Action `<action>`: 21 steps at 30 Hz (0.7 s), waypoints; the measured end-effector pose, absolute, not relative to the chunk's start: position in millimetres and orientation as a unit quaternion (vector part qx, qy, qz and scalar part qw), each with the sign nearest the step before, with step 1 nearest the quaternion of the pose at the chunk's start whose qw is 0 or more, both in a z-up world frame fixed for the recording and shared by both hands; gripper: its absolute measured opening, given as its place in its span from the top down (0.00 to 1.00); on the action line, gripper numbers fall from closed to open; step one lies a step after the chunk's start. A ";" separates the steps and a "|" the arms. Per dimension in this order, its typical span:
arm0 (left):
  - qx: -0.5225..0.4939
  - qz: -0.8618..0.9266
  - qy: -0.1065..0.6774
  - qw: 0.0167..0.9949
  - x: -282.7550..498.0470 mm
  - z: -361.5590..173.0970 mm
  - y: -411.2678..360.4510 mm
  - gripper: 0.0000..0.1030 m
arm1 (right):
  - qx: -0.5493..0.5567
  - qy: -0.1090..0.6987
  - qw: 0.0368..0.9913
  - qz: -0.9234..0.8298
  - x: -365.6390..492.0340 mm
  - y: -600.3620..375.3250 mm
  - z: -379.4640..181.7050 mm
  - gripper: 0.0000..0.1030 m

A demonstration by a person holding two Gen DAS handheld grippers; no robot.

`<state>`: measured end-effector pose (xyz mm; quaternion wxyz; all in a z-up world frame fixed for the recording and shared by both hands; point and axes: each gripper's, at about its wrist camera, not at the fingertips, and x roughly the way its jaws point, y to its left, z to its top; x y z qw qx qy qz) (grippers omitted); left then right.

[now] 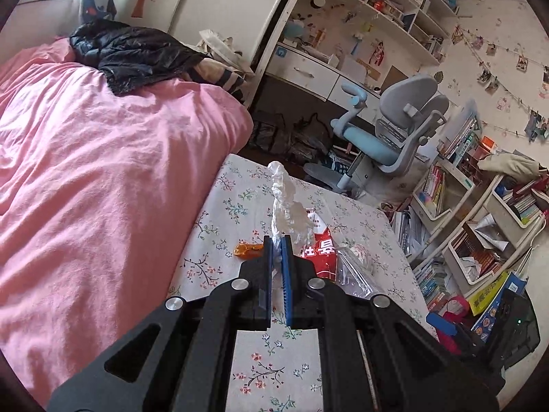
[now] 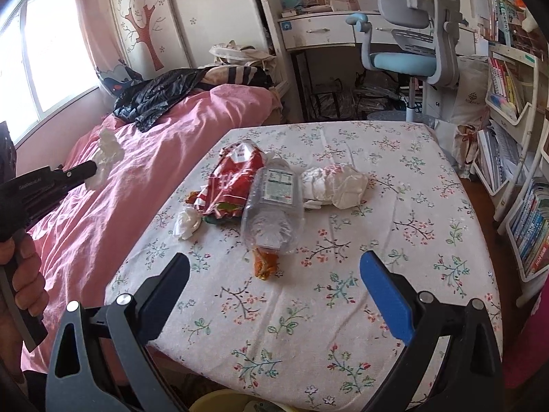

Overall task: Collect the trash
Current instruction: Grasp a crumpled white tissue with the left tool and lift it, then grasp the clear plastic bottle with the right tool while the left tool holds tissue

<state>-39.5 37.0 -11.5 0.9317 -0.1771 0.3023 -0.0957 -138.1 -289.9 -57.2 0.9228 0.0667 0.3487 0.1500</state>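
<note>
A: Left gripper [image 1: 277, 240] clamps a crumpled tissue [image 1: 286, 206], lifted off the table [image 2: 394, 292].
B: Right gripper [image 2: 274, 267] gapes wide; crushed bottle [image 2: 272, 202] dead ahead, twelve o'clock, long axis pointing away.

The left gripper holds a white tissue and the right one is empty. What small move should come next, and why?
Probably carry the crumpled tissue, clamped in the left gripper, toward the yellow bin glimpsed at the table's near edge and release it. The right gripper is open and empty.
</note>
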 end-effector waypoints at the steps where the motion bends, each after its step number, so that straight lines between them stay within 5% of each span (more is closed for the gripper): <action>1: -0.180 -0.095 0.298 0.933 -40.0 -8.7 39.1 0.95 | 0.054 0.348 0.921 0.165 -139.8 -280.4 -57.0 0.07; 10: -0.210 -0.094 0.298 0.926 -34.8 -6.0 53.5 0.95 | 0.010 0.320 0.935 0.151 -128.8 -265.4 -47.1 0.07; 18: -0.197 -0.097 0.287 0.933 -31.8 3.1 51.2 0.95 | 0.087 0.407 0.896 0.153 -57.1 -271.9 -69.5 0.08; 21: -0.197 -0.098 0.287 0.932 -28.6 3.7 52.4 0.95 | 0.074 0.449 0.877 0.154 -31.9 -262.0 -76.2 0.24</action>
